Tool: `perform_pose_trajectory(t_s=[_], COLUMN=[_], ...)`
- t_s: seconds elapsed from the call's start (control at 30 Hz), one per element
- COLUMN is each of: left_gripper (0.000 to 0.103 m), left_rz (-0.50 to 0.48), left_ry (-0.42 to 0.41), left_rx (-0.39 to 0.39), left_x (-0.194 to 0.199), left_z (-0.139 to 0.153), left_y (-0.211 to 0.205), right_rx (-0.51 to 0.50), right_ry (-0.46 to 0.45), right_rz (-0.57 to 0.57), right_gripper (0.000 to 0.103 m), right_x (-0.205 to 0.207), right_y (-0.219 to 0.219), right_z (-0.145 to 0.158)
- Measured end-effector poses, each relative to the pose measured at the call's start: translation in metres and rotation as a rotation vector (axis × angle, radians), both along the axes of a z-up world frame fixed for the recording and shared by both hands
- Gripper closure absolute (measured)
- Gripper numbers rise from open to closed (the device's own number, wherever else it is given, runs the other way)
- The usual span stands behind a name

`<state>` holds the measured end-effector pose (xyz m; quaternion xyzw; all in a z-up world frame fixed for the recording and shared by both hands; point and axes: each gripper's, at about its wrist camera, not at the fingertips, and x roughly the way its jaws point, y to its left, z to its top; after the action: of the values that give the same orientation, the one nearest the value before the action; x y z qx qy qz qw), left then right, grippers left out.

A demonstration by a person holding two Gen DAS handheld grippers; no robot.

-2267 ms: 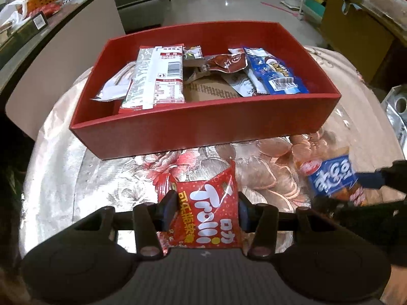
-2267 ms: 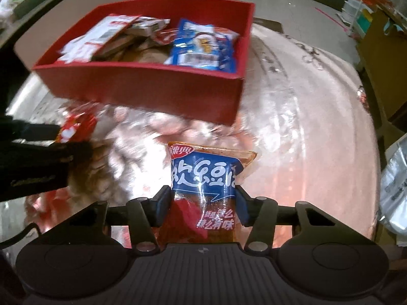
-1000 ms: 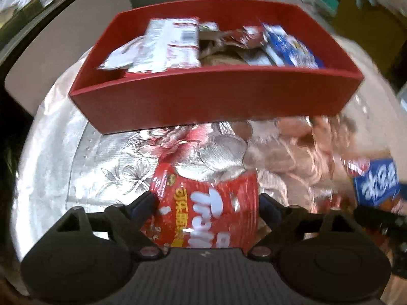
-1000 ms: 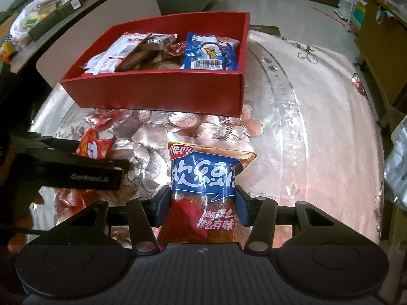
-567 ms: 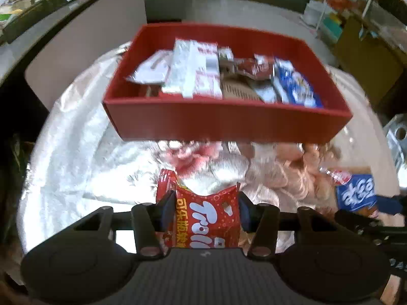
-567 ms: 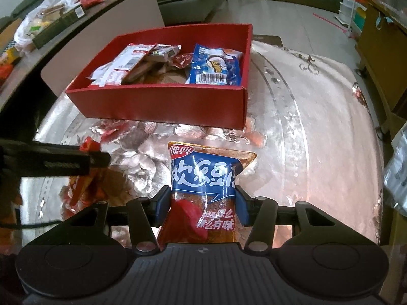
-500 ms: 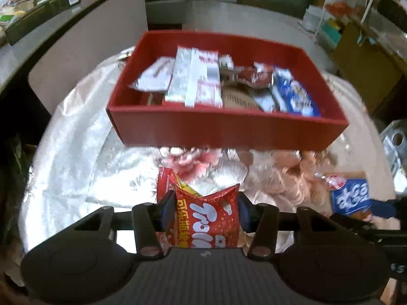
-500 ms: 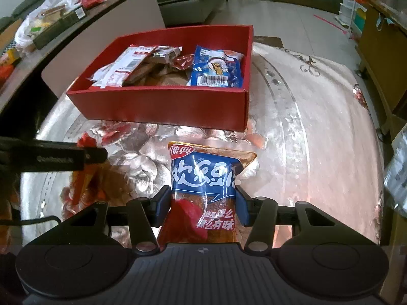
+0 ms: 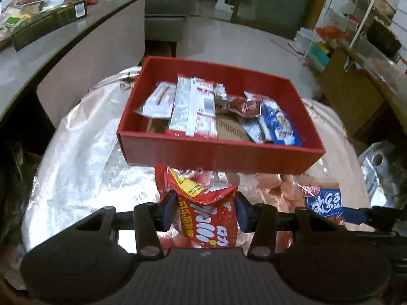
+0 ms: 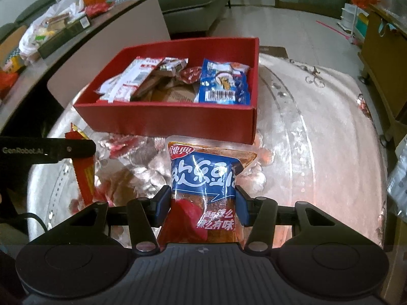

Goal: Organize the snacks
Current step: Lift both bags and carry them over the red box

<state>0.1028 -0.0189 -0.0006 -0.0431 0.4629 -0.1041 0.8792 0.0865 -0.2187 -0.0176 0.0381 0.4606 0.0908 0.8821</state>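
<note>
Above the worktop (image 9: 76,152), short of the red box (image 9: 218,152), your left hand-held gripper (image 9: 203,209) clamps the red Trolli pack (image 9: 208,221); your right hand-held gripper (image 10: 202,204) clamps the blue pack (image 10: 203,178). Risk: 2 packs clipping the near wall if carried low.

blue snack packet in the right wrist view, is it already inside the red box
No, the blue snack packet is clamped in the right tongs above the tablecloth, short of the red box.
</note>
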Motion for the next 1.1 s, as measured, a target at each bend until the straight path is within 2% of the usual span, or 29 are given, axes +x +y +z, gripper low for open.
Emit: perform_pose_trajectory(t_s=[1.1], left_gripper=[0.062], left_rz=[-0.026], left_ry=[-0.122], left_rx=[0.009], left_x=[0.002], left_z=[0.029], left_y=[-0.014], right_rx=[0.041], right_ry=[-0.113], right_rz=[-0.035], right_gripper=[0.043], right_x=[0.010], right_y=[-0.007], right_z=[0.037])
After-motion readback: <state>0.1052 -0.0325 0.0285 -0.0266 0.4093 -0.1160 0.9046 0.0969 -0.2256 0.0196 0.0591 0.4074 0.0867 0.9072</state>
